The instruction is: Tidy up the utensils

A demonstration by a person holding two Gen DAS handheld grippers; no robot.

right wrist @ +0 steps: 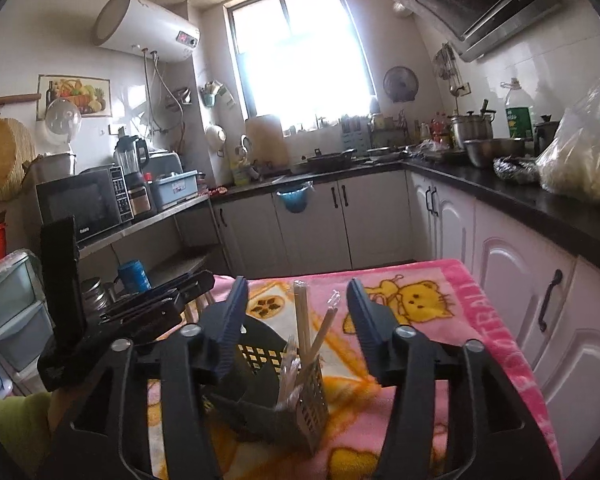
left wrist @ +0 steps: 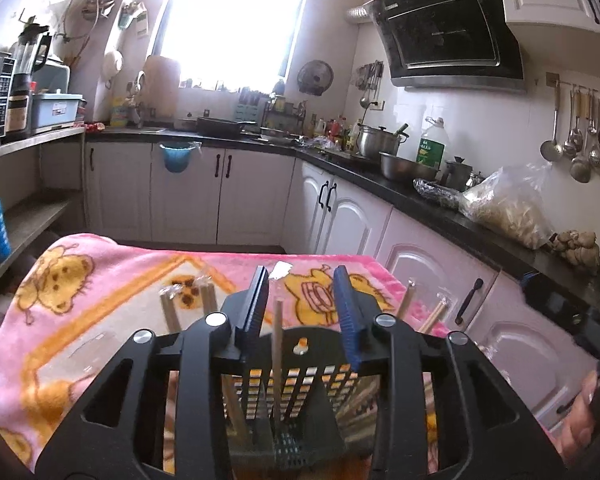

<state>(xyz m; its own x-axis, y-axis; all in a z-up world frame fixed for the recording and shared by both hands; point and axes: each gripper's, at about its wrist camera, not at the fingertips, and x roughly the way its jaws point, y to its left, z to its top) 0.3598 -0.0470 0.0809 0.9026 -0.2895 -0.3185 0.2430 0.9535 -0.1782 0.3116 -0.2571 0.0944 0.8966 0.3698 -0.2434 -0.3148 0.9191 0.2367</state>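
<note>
Kitchen cabinets surround the pink blanket (right wrist: 440,276) where my right gripper (right wrist: 296,300) and my left gripper (left wrist: 300,286) both stand open, gripping nothing, each directly above the black utensil holder (right wrist: 268,392) with upright chopsticks (right wrist: 302,320) between the jaws.

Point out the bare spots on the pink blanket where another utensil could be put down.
Free: the pink blanket right of the black utensil holder, toward the white cabinets. Crowded: the holder, full of chopsticks, and the far left, where wrapped chopsticks lie.
</note>
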